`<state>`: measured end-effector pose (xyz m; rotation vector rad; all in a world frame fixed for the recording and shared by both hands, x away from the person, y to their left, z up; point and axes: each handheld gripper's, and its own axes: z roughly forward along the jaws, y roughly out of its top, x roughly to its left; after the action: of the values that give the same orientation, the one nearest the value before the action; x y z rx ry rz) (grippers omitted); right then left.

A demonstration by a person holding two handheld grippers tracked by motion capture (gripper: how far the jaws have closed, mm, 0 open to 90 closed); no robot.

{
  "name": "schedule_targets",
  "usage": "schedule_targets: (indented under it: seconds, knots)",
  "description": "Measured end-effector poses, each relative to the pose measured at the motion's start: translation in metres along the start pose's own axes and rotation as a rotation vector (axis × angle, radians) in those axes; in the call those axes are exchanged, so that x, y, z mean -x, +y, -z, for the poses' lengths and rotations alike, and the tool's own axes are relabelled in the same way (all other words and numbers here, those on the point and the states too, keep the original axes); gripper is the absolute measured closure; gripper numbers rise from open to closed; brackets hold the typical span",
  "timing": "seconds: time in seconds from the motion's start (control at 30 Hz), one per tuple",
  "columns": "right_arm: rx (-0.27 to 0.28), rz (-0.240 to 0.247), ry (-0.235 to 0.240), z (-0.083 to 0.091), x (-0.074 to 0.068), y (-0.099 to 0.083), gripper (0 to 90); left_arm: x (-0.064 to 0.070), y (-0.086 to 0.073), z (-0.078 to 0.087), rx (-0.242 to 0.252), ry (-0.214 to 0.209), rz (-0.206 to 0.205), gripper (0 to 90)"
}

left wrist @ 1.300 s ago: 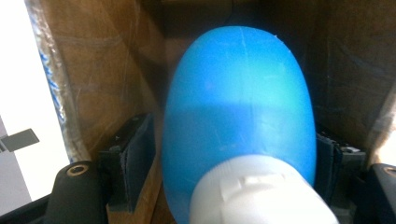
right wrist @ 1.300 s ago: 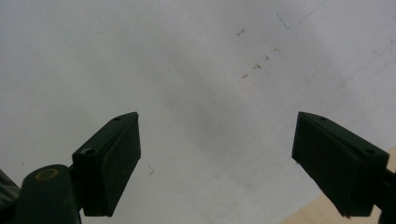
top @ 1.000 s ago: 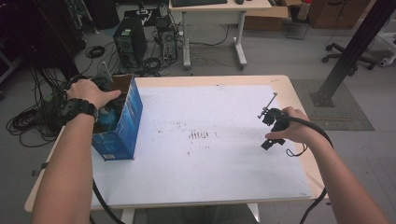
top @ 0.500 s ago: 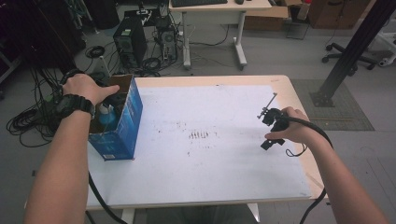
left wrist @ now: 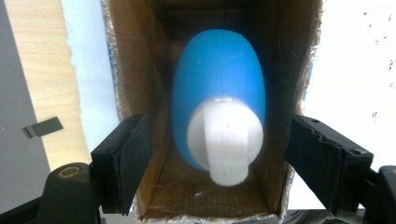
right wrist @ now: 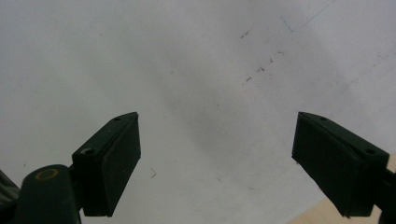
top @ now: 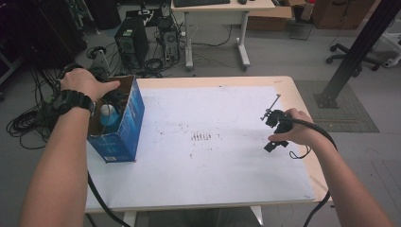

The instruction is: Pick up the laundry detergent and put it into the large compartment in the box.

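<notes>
A blue cardboard box [top: 124, 128] stands open-topped on the table's left side. Inside it a blue bottle [left wrist: 219, 79] with a white pump cap [left wrist: 225, 140] stands upright, also seen in the high view as the bottle [top: 108, 114]. My left gripper [left wrist: 219, 126] hovers over the box mouth, open, its jaws wide on either side of the bottle without touching it. In the high view the left hand [top: 85, 82] covers most of that gripper. My right gripper [top: 275, 130] is held low over the table's right side, open, and nothing lies between the right gripper's [right wrist: 217, 121] jaws.
The white table sheet [top: 213, 156] has small dark marks near its middle. A wooden table edge [top: 302, 101] runs past the right hand. On the floor beyond the table stand computer towers [top: 127, 45], tangled cables and another desk [top: 222, 9].
The left hand has drifted slightly back and to the left above the box. The right hand has hardly moved.
</notes>
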<state>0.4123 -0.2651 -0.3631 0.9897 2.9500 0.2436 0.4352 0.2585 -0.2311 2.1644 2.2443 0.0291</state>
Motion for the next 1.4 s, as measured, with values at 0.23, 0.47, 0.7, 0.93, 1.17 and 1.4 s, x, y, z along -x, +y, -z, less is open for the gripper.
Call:
schedule_targets:
  seconds: [0.23, 0.47, 0.7, 0.93, 1.17, 1.4]
  knots:
    - [0.001, 0.001, 0.002, 0.001, -0.002, 0.001, 15.5, 0.003, -0.001, 0.009, 0.013, 0.001, -0.004, 22.3]
    - [0.005, 0.004, 0.000, 0.001, -0.002, 0.001, 15.5, 0.006, -0.001, 0.016, 0.023, 0.006, -0.012, 21.7]
    - [0.006, 0.006, 0.001, 0.001, -0.003, 0.002, 15.5, 0.010, -0.002, 0.026, 0.040, 0.011, -0.025, 20.6]
    - [0.007, 0.008, 0.000, 0.003, -0.004, 0.003, 15.5, 0.020, -0.004, 0.033, 0.056, 0.016, -0.051, 19.9]
    - [0.008, 0.009, -0.002, 0.004, -0.004, 0.002, 15.5, 0.030, -0.003, 0.038, 0.062, 0.012, -0.068, 19.7]
    - [0.010, 0.007, -0.002, 0.005, -0.004, 0.002, 15.5, 0.042, -0.003, 0.042, 0.072, 0.014, -0.094, 19.7]
